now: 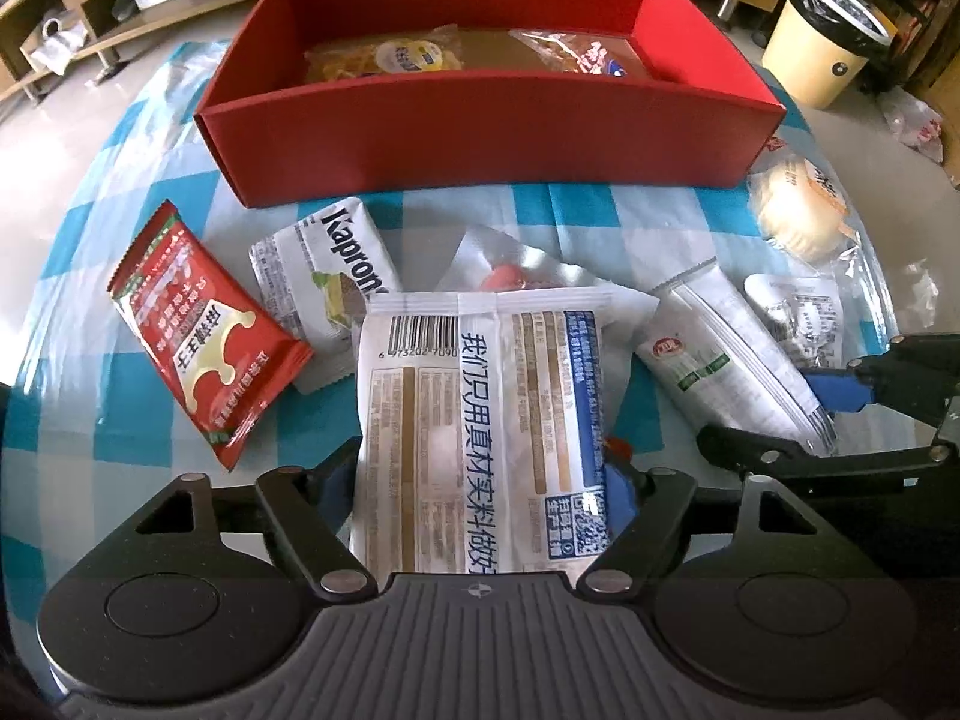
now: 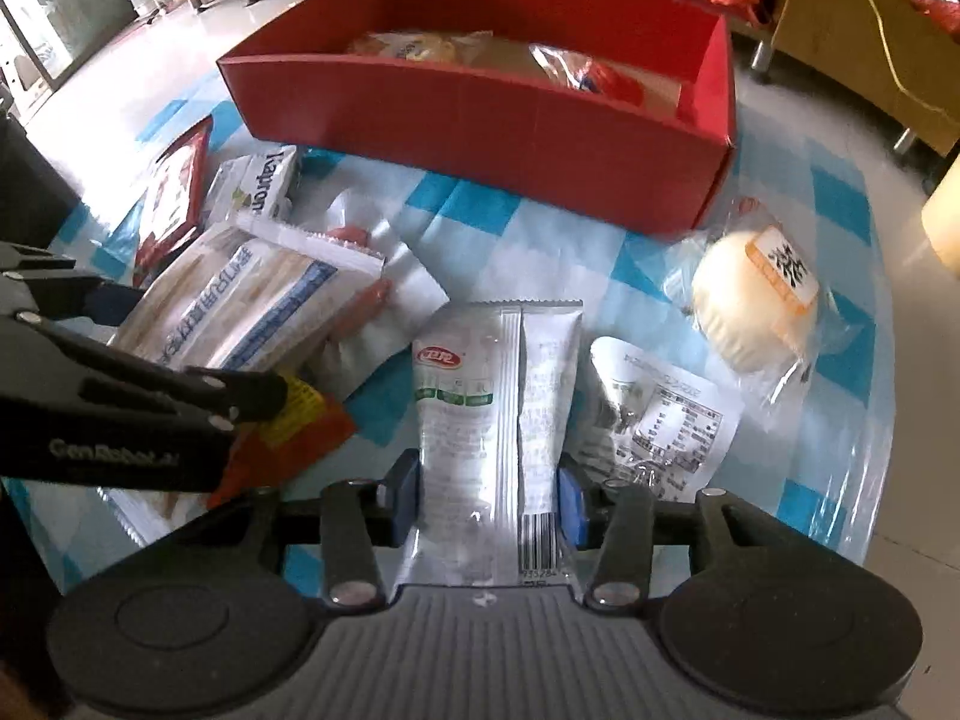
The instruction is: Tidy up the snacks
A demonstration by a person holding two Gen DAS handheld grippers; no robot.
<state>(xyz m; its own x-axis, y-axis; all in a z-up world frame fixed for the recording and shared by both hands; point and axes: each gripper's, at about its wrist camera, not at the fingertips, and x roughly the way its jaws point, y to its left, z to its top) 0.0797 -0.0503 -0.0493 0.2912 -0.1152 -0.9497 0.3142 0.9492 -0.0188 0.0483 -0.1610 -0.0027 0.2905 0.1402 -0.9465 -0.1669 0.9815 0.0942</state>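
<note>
Left gripper (image 1: 480, 480): closed upon the white bar-coded packet (image 1: 480, 420); the blue pads are pressed against both of its long sides, at a middling width.
Right gripper (image 2: 487, 495): closed narrowly upon the slim white packet with the red logo (image 2: 498, 408); a blue pad is seen against each side of its lower end.
Red box (image 1: 480, 138): set at the far edge of the table (image 1: 72, 408), which is covered in a blue-and-white checked cloth; two wrapped snacks are seen inside, one yellow (image 1: 390, 57) towards the left wall, one reddish (image 1: 576, 54) towards the right wall.
Red sachet (image 1: 204, 336): laid near the left edge of the table, touching the Kapron packet (image 1: 336, 264).
Kapron packet: placed just in front of the box's near wall, partly covered by the bar-coded packet.
Silver pouch (image 1: 516, 264): found behind the bar-coded packet, partly hidden by it.
Round pale bun in clear wrap (image 2: 756, 306): placed near the right edge, beside the box's near right corner.
Clear packet with printed label (image 2: 660, 414): laid just to the right of the slim packet.
</note>
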